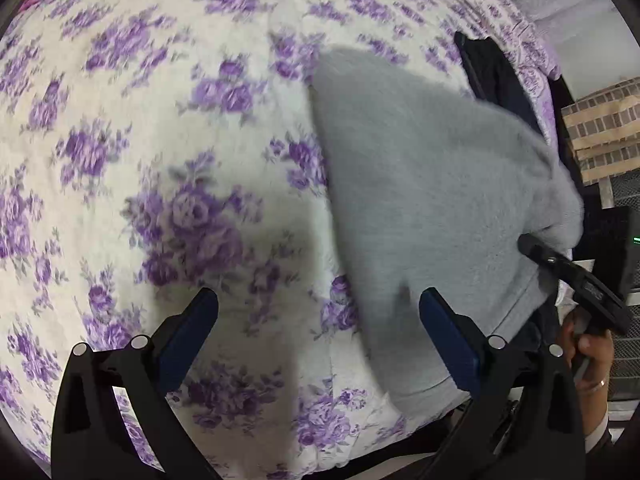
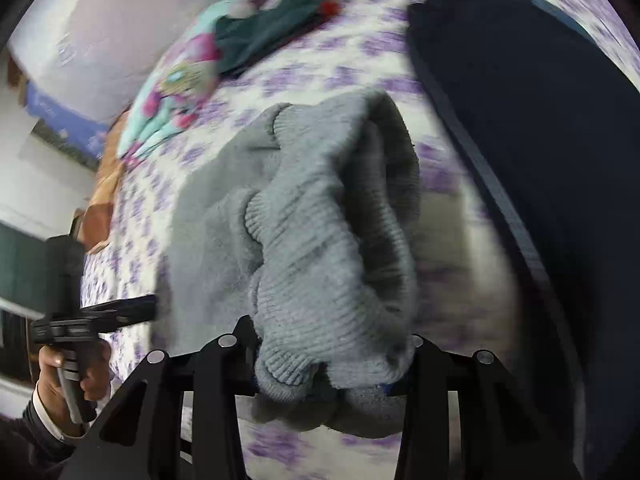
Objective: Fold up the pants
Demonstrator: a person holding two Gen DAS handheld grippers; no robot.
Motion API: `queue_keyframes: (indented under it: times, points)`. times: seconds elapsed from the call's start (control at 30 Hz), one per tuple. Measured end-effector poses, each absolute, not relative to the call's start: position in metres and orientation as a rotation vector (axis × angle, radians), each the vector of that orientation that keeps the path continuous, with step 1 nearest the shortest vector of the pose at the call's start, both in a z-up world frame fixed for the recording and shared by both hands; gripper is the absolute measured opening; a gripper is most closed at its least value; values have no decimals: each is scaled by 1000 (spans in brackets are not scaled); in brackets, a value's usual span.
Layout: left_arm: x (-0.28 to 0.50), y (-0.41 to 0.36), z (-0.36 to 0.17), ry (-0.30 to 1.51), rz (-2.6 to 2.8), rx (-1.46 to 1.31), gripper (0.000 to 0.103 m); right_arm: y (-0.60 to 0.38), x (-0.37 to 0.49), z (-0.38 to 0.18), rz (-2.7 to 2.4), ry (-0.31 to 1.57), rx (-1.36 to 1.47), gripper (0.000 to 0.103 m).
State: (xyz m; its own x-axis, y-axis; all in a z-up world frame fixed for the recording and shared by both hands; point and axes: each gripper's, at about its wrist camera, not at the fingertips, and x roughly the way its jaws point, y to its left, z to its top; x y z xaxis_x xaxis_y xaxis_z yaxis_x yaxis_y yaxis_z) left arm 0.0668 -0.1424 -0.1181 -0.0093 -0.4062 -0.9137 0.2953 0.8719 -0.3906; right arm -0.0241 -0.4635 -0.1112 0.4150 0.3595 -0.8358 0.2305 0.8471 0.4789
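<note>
Grey fleece pants (image 1: 424,184) lie on a bed with a purple-flowered white cover (image 1: 160,140). My left gripper (image 1: 318,312) is open and empty, above the bed at the pants' left edge. My right gripper (image 2: 324,364) is shut on the pants' ribbed grey cuffs (image 2: 320,280) and holds them bunched and lifted off the bed. In the left wrist view the right gripper (image 1: 576,276) shows at the right, gripping the pants' far corner. In the right wrist view the left gripper (image 2: 100,316) shows at the left, in a hand.
A dark navy garment (image 2: 520,120) lies on the bed right of the grey pants, also seen in the left wrist view (image 1: 496,76). Teal and pink floral clothes (image 2: 224,56) lie at the bed's far end. Brick-patterned boxes (image 1: 604,128) stand beyond the bed's edge.
</note>
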Motion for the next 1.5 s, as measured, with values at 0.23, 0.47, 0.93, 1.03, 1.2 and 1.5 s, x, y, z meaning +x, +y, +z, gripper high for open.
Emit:
queue_keyframes:
  times: [0.23,0.47,0.93,1.03,1.2,1.5]
  points:
    - [80,-187,-128,1521,-610,-96,98,-479,-26,-149,73,1186,659,46]
    - [81,-228,-155,1602,-698,-182,60,-476,-24,-143,68,1213,605,50]
    - [195,-237,36,1048,-640,-69,35,-460,136,43,324,772,342,46]
    - [255,-243,70,943,-586,-62,36,-466,205,67,327,675,290,46]
    - [371,-263,66,877,-464,-49,37,-481,336,49,295,654,292,49]
    - [485,-280,-105,969,-212,101,99,-504,455,-111,-36,903,180,99]
